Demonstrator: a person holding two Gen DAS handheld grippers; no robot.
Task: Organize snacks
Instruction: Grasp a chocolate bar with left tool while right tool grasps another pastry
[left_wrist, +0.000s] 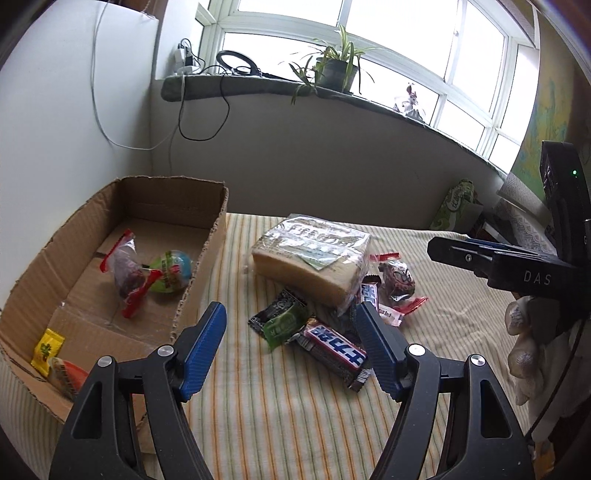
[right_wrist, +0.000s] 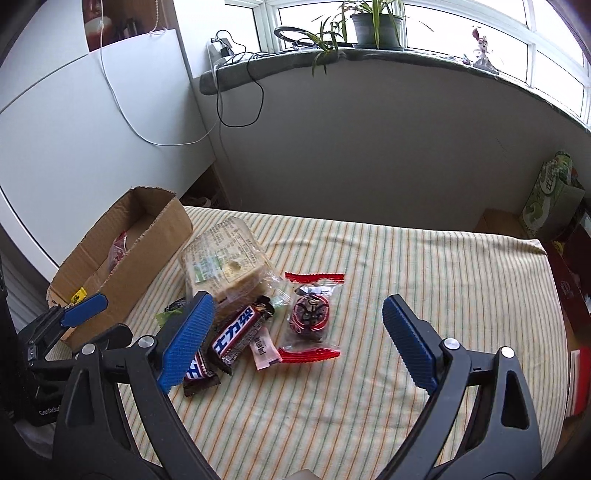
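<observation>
Hovering above the striped cloth (right_wrist: 406, 266) that covers the surface, the left gripper (left_wrist: 291, 321) and the right gripper (right_wrist: 299, 314) both stand with their blue fingers (left_wrist: 207, 347) spread apart and nothing between them. The snacks lie in a loose pile near the middle of the cloth: a large wrapped block of wafers (left_wrist: 314, 254), a chocolate bar with a blue and white label (left_wrist: 334, 347), a second such bar (right_wrist: 240, 332), a black and green packet (left_wrist: 282, 319), a small pink sachet (right_wrist: 264, 349), and a clear bag with red ends (right_wrist: 312, 314) holding a dark round sweet. In the right wrist view the bars overlap one another and lean against the wafer block, so each is crowded by its neighbours; the red-ended bag lies just beside them, free on its far side. To the left an open cardboard box (left_wrist: 199, 266) sits touching the cloth's edge. Inside it are another red-ended bag (left_wrist: 127, 273), a green ball-shaped sweet (left_wrist: 173, 267), a yellow packet (left_wrist: 46, 350) and an orange one (left_wrist: 68, 374). A potted plant (left_wrist: 336, 68) and cables (left_wrist: 201, 110) occupy the windowsill (left_wrist: 258, 86) behind.
</observation>
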